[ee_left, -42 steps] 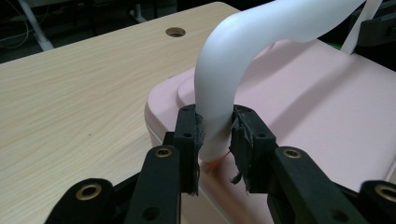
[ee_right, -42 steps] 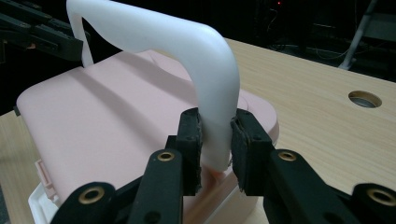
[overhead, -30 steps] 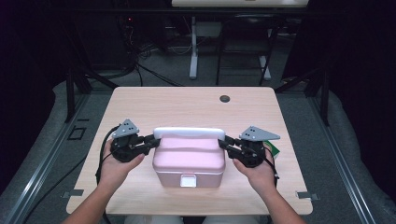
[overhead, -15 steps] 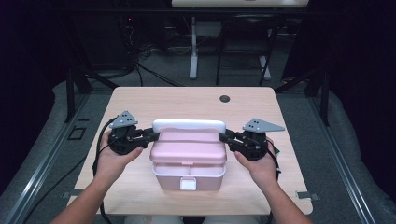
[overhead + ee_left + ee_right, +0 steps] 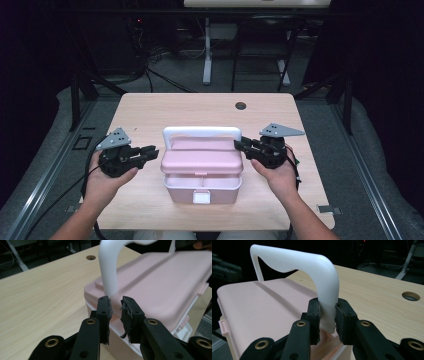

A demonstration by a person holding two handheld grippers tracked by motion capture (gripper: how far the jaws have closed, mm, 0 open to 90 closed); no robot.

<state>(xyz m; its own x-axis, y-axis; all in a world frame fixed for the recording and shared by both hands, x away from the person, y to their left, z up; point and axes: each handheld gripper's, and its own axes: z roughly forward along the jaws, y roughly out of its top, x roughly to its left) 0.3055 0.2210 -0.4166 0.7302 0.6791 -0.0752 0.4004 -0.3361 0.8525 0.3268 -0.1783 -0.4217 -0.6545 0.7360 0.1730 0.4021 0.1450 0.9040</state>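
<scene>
The pink box [image 5: 202, 170] sits near the front middle of the table [image 5: 150, 110], its lid raised a little at the front, so a gap shows above the lower tray with its white latch [image 5: 202, 197]. The white handle [image 5: 201, 132] stands upright over the lid. The right gripper [image 5: 243, 145] is at the handle's right leg — in the right gripper view its two jaws pinch that white leg [image 5: 327, 312] just above where it meets the box. The left gripper [image 5: 151, 150] sits just beside the box's left end; in the left gripper view its jaws are drawn nearly together with a thin gap and nothing between them, the handle's other leg [image 5: 109, 277] rising just beyond the tips.

This looks like the opening step — the lid being swung up by its handle. My read: the next move calls for the right gripper to keep its pinch and carry the handle back, while the left one steadies the lower part so the box doesn't slide toward the grommet hole [image 5: 240, 106].
</scene>
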